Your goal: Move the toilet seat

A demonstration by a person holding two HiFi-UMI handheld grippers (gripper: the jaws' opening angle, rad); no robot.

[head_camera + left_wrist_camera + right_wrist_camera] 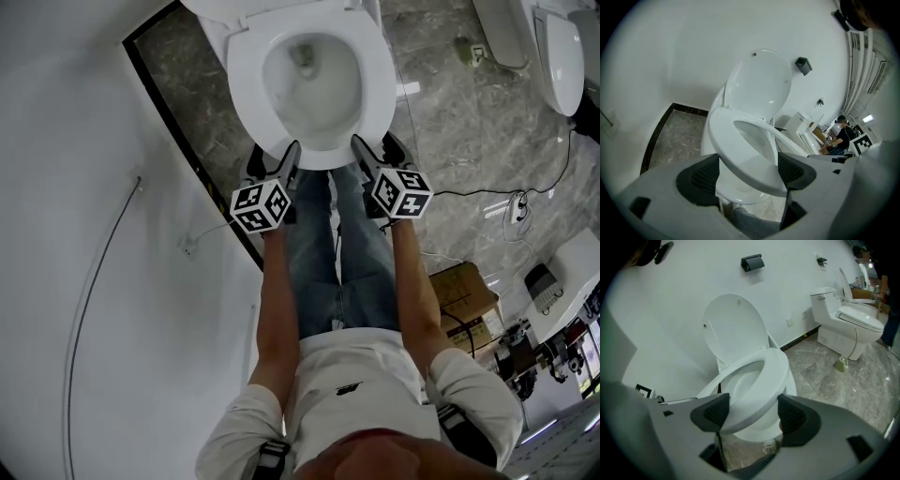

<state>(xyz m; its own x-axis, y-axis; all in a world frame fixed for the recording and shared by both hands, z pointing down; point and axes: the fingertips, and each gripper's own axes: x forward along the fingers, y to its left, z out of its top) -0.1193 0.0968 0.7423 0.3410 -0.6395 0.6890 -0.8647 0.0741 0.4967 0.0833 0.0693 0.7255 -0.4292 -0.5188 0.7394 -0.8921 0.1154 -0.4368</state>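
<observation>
The white toilet seat (pixel 246 77) sits slightly raised over the bowl (pixel 314 89), and the lid (pixel 759 84) stands up against the wall. My left gripper (pixel 278 156) is at the seat's front left and my right gripper (pixel 375 150) at its front right. In the left gripper view the seat (pixel 754 171) tilts above the bowl, its front rim lying in the wide gap of my left gripper (pixel 746 174). The right gripper view shows the seat (pixel 771 376) reaching between the spread jaws of my right gripper (pixel 753 414). Both grippers are open.
A white wall runs along the left, with a black skirting strip (pixel 178 112) at the grey marble floor (pixel 469 122). A second toilet (pixel 848 315) stands to the right. Cables (pixel 487 195), a cardboard box (pixel 464 291) and equipment lie on the floor at right. The person's legs (pixel 337 253) stand before the bowl.
</observation>
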